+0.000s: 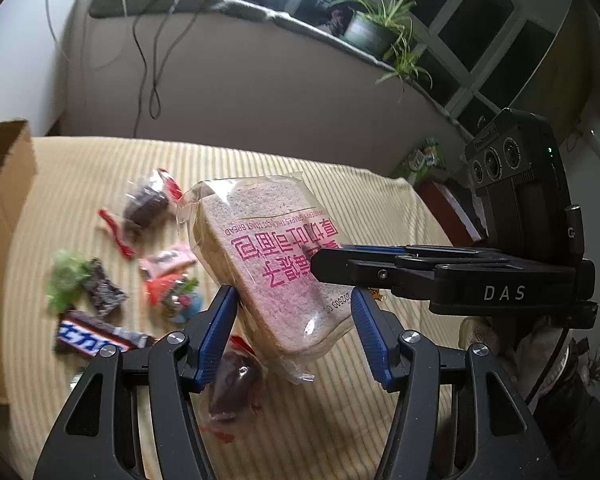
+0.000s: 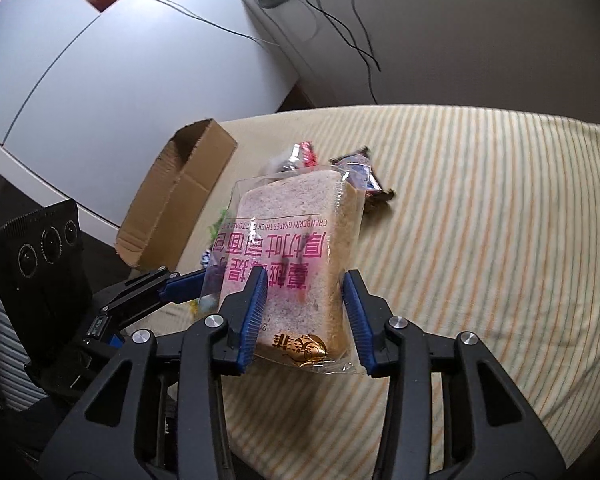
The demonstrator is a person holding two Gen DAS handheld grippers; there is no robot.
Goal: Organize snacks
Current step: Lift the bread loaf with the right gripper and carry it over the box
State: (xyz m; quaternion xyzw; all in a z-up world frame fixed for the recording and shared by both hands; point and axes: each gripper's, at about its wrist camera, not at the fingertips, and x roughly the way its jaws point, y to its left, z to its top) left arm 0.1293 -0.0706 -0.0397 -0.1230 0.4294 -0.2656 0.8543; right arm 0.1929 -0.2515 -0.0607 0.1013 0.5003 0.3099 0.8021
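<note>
Clamping the clear-wrapped slice of pink-lettered brown toast bread (image 2: 300,248) at lower centre, the right claw (image 2: 305,312) holds it raised above the striped beige bed cover (image 2: 480,240); the left claw (image 1: 294,334) grips its opposite edges, sharing support for the brown cardboard box (image 2: 180,196), upper left.
</note>
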